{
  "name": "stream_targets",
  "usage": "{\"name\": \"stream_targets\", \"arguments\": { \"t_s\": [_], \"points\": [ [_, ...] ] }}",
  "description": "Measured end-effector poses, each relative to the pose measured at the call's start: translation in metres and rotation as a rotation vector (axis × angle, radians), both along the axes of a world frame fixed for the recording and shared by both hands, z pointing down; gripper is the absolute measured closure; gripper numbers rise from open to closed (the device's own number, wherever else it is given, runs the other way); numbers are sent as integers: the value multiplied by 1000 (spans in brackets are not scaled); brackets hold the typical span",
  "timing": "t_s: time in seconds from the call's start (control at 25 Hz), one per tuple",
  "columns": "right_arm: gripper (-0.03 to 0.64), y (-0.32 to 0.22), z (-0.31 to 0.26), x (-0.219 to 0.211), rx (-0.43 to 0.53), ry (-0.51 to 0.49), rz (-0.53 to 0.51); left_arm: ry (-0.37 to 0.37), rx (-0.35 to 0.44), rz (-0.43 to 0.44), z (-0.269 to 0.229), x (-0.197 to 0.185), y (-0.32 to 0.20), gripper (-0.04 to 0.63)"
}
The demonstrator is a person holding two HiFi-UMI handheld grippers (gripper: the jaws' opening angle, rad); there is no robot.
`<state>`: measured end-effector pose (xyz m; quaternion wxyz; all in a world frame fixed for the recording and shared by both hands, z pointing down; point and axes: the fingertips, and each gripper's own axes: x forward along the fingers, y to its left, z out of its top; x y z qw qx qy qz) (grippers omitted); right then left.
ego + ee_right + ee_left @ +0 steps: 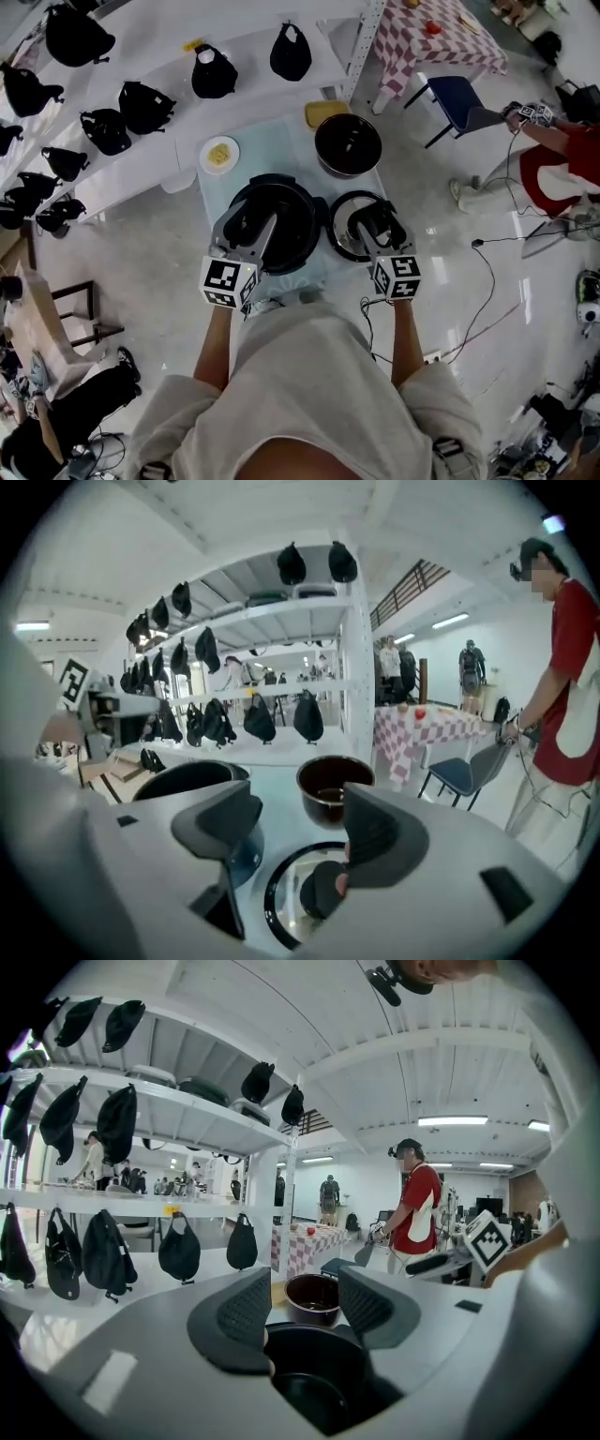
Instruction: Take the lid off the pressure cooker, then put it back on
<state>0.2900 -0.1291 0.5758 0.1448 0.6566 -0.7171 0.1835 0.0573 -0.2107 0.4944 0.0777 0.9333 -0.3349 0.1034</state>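
**Lid off beside the cooker, both jaws released**

In the head view the pressure cooker (pixel 292 214) stood open at the centre of the frame on the pale blue surface (pixel 272 150). Its lid (pixel 341 214) lay flat on that surface just to the right of it. A dark inner pot (pixel 348 143) sat further up the frame, and a small plate (pixel 218 154) lay to the upper left.

I held the left gripper (pixel 251 232) over the cooker's open mouth. In the left gripper view its jaws stood apart with nothing clamped, and only the black cooker body (pixel 319 1377) and the inner pot (pixel 312 1297) showed through the gap.

The right gripper (pixel 375 225) hung above the lid. The right gripper view showed its jaws spread wide and empty, clear of the lid (pixel 281 888) and its dark knob at the bottom centre. The cooker (pixel 183 780) was at the left of that view and the inner pot (pixel 335 789) lay beyond.
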Motion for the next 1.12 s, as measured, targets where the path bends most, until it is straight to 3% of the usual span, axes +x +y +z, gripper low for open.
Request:
{"name": "stream_targets", "arguments": {
  "t_s": [0.12, 0.28, 1.12],
  "points": [
    [313, 8, -43, -6, 121, -23, 39, 10, 7, -2, -3, 0, -1, 373],
    [347, 9, -72, -14, 188, -14, 49, 17, 8, -14, -3, -7, -2, 373],
    [354, -38, -101, -104, 248, 7, -192, 29, 26, -184, -11, -83, -5, 373]
  ]
}}
